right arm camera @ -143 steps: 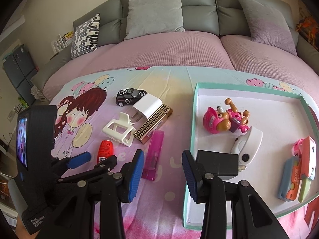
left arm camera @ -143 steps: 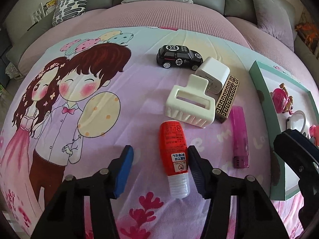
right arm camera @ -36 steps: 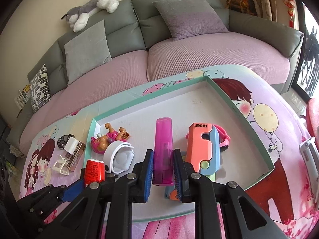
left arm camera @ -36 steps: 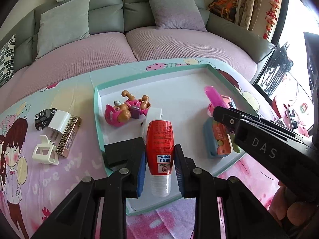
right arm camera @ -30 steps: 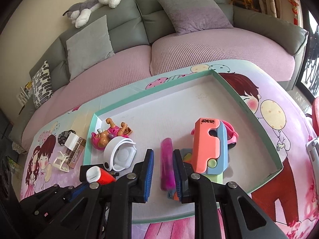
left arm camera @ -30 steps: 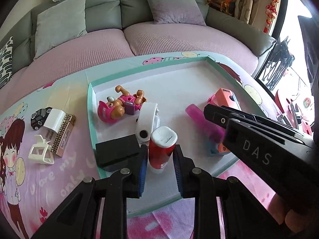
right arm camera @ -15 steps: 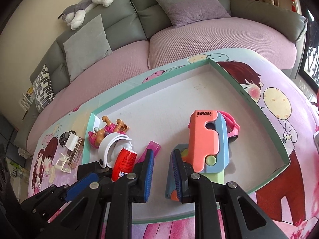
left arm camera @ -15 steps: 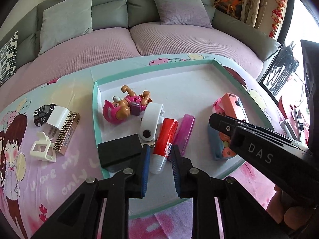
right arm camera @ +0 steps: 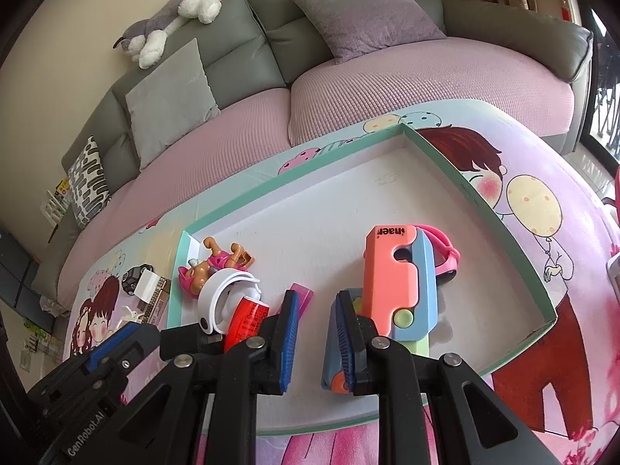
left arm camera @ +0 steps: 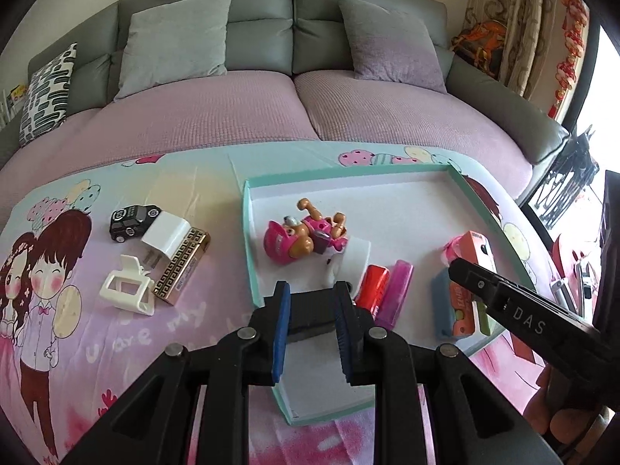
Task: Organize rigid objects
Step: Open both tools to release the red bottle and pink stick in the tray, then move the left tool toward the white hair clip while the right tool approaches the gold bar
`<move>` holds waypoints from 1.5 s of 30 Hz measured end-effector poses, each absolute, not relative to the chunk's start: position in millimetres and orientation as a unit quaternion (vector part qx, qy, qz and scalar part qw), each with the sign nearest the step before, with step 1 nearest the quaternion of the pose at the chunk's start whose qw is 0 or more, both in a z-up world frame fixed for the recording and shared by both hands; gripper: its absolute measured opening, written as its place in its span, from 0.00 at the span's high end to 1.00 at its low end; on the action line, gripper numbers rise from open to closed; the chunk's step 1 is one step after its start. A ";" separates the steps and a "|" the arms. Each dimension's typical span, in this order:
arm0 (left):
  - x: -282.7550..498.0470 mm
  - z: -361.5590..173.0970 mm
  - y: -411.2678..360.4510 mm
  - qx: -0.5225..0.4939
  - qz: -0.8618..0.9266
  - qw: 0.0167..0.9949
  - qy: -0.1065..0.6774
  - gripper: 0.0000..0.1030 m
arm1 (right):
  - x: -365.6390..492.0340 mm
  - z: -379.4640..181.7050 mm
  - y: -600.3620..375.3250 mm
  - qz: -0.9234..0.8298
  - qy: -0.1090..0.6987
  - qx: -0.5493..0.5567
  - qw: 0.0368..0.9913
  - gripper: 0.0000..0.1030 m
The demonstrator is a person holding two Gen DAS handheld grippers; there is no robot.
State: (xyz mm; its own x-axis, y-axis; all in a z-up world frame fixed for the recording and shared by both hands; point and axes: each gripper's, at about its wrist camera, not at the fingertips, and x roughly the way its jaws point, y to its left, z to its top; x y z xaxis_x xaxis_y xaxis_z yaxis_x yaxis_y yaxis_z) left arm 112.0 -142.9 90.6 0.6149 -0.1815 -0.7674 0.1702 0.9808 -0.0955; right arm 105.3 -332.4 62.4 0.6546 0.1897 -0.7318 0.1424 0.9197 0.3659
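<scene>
A teal-rimmed white tray holds a red bottle and a magenta lighter lying side by side, a pink dog toy, a white band, a black block and a coral-and-blue toy. My left gripper is open and empty over the tray's near left corner. My right gripper is open and empty over the tray's near middle. A toy car, white charger, gold box and white hair clip lie on the cloth at left.
A cartoon-print cloth covers the table. A grey and pink sofa with cushions runs behind it. A dark railing stands at far right.
Both grippers let go and pulled back. The red bottle and magenta lighter, held earlier, now lie in the tray beside the white band.
</scene>
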 end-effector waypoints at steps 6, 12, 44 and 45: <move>117.9 90.4 -112.6 -0.042 -0.032 0.906 0.420 0.44 | 106.7 61.9 -326.9 0.018 0.419 0.189 0.888 0.79; 122.5 85.0 -93.5 -0.061 0.021 0.905 0.421 0.25 | 110.5 59.6 -317.6 0.016 0.428 0.166 0.888 0.78; 122.3 83.1 -42.3 -0.105 0.150 0.900 0.396 0.06 | 121.8 63.2 -283.7 0.044 0.416 0.127 0.899 0.00; 122.5 84.9 -41.1 -0.105 0.154 0.900 0.393 0.00 | 122.1 63.7 -283.9 0.044 0.413 0.130 0.900 0.00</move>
State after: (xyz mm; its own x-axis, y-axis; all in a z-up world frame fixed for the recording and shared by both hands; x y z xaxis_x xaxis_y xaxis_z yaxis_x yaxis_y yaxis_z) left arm 122.5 -41.1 84.9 0.6434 0.1938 -0.7406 -0.3595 0.9306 -0.0688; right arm 122.1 -283.9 63.7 0.6544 0.1869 -0.7327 0.0284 0.9622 0.2708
